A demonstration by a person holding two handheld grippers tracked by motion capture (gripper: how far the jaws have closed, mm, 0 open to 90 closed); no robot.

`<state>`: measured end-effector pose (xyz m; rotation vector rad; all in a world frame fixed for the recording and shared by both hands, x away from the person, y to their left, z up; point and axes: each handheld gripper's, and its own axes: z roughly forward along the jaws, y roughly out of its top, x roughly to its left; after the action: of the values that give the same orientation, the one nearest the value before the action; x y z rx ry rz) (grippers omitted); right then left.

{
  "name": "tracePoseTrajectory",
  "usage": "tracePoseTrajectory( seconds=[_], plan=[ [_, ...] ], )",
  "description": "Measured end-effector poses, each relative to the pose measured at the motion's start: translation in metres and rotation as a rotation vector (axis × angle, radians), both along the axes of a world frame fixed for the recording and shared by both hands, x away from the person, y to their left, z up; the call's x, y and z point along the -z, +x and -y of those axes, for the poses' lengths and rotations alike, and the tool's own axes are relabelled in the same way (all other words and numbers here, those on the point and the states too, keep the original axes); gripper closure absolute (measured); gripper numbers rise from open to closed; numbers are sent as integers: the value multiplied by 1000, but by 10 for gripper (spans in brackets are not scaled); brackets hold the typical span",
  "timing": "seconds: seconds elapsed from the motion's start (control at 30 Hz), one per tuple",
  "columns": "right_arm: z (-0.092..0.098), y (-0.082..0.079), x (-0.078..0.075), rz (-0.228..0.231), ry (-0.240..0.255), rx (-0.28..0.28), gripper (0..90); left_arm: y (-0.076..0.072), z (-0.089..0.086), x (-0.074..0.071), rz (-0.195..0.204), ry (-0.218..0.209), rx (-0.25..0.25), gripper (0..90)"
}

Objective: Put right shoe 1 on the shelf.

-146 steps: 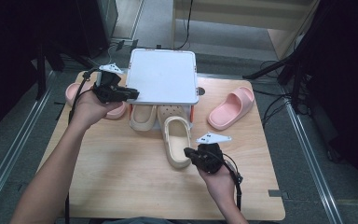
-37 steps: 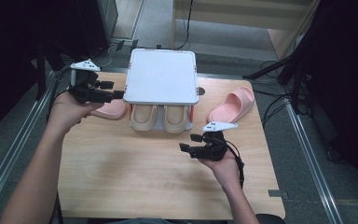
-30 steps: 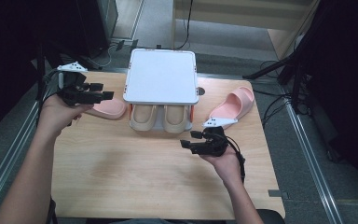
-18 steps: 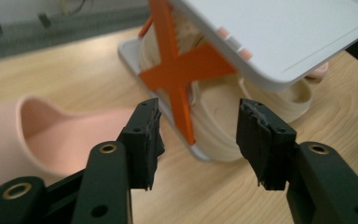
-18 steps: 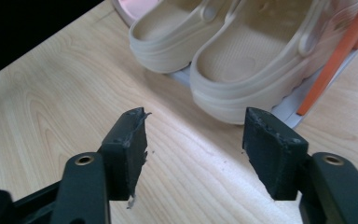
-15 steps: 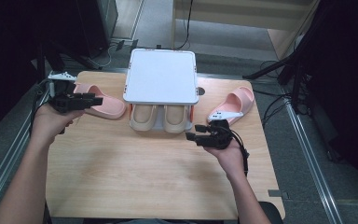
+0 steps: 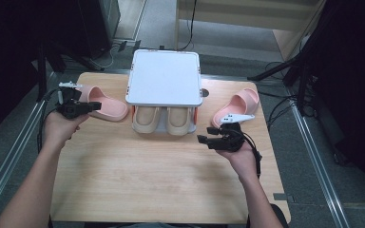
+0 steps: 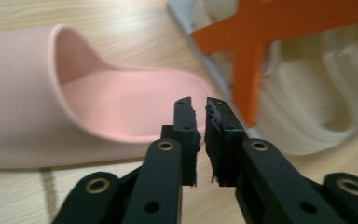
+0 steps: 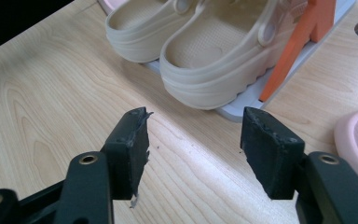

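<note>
Worktop: light wooden worktop point(image 7: 138, 190), carrying a small white two-level shoe rack point(image 7: 164, 83) with orange cross-braced sides at its far centre.
Rack contents: pair of beige foam clogs point(image 7: 165, 119) side by side on the lower level, heels facing the person; in the right tool view they sit on the rack's grey base beside an orange strut.
Left slipper: pink foam slide slipper point(image 7: 103, 101) lying flat on the worktop just left of the rack.
Right slipper: second pink foam slide slipper point(image 7: 236, 104) on the worktop right of the rack, angled.
Left tool: left tool point(image 8: 199, 135) held near the left slipper's heel end, jaws nearly closed with a thin gap, nothing between them.
Right tool: right tool point(image 9: 193, 149) held over bare worktop in front of the rack's right corner, jaws spread wide, empty.
</note>
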<state>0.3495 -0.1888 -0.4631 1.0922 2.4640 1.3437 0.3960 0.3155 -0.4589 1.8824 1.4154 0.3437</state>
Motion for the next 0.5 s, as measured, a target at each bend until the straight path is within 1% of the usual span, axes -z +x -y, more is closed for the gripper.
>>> tracePoseTrajectory(
  seconds=[0.07,0.1,0.13,0.2,0.27,0.3,0.33,0.4,0.5],
  plan=[
    [1,-1,1,-11,-8,5,430,5,-2,6,-16,-16,-7,877],
    [1,-1,1,-17,-15,8,431,8,-2,10,-20,-16,-9,889],
    [2,-3,2,-8,-12,13,435,12,-3,14,-30,-16,-18,892],
    [4,-5,3,-12,-8,21,438,17,-3,20,-48,-13,-23,895],
    [5,-8,5,-15,-13,29,438,23,-2,26,-61,2,-24,895],
    [5,-8,5,-15,-13,29,438,23,-2,26,-61,2,-24,895],
    [7,-11,5,-16,-16,31,438,27,0,31,-56,16,-25,895],
    [9,-14,6,-14,-17,38,438,30,2,34,-56,31,-23,894],
    [11,-17,7,-18,-20,48,432,34,3,38,-46,36,-32,892]
  ],
)
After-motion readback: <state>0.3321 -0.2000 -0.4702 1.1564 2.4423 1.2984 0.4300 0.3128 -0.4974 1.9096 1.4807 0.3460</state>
